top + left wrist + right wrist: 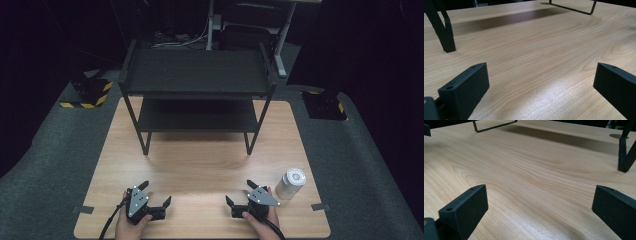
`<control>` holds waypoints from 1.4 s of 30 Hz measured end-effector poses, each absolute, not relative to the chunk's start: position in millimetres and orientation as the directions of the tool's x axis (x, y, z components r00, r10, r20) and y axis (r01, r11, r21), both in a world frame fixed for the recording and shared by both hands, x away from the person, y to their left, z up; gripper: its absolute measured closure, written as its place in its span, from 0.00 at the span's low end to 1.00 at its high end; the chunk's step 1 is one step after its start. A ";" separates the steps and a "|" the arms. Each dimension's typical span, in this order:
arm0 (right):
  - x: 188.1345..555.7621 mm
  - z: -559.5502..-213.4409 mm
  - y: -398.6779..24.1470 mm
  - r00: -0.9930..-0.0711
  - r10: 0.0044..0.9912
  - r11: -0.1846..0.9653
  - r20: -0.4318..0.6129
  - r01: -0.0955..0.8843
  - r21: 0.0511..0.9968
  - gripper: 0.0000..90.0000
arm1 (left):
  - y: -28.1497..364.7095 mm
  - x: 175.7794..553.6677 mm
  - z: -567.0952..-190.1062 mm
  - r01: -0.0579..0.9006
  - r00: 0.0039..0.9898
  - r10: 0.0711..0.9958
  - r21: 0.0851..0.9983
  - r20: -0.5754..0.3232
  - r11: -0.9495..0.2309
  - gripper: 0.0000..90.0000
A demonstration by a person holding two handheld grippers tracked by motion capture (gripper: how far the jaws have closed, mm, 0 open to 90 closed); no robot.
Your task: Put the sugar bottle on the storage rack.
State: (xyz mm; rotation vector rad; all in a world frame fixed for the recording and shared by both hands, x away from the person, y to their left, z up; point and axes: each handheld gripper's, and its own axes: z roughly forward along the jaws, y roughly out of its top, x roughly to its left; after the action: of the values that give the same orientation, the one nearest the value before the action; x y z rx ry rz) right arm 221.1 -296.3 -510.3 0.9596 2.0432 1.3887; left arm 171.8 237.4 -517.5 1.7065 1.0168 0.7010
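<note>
A white cylindrical can (pixel 291 183) stands upright near the front right of the wooden table (pixel 200 165). Just left of it a hand holds my right gripper (pixel 240 192), open, pointing toward the table's middle; the can sits apart from its jaws. Near the front left, my left gripper (pixel 156 193) is also open, with nothing between its jaws. In the left gripper view, the left gripper (pixel 540 75) has only bare wood between its wide-apart jaws. The right gripper (pixel 539 192) looks the same in its own view.
A black two-tier shelf rack (pixel 197 75) stands across the back middle of the table; its legs (pixel 445 37) (pixel 625 155) rise ahead of each gripper. Black-and-yellow striped blocks (pixel 90 92) (pixel 325 105) sit on the grey floor at either side.
</note>
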 end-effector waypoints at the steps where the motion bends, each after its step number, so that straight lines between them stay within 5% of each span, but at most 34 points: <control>1: 221.1 -510.3 -296.3 -0.635 0.772 0.237 -0.007 0.278 0.931 0.00 | 237.4 171.7 -517.3 0.305 0.481 0.877 0.939 -0.007 -0.160 0.01; 28: 193.8 -494.7 -313.0 -0.609 0.793 0.160 -0.020 0.176 0.971 0.00 | 238.8 171.1 -517.9 0.302 0.487 0.874 0.940 -0.011 -0.156 0.01; 42: 170.9 -468.7 -344.3 -0.471 0.880 0.109 -0.056 0.085 0.990 0.00 | 238.9 171.8 -517.3 0.304 0.491 0.871 0.939 -0.009 -0.162 0.01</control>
State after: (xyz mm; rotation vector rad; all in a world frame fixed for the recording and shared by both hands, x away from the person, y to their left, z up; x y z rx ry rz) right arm 170.9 -344.3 -468.7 0.9540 1.6854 1.4350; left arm 171.8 238.9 -517.3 1.7111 1.0068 0.6922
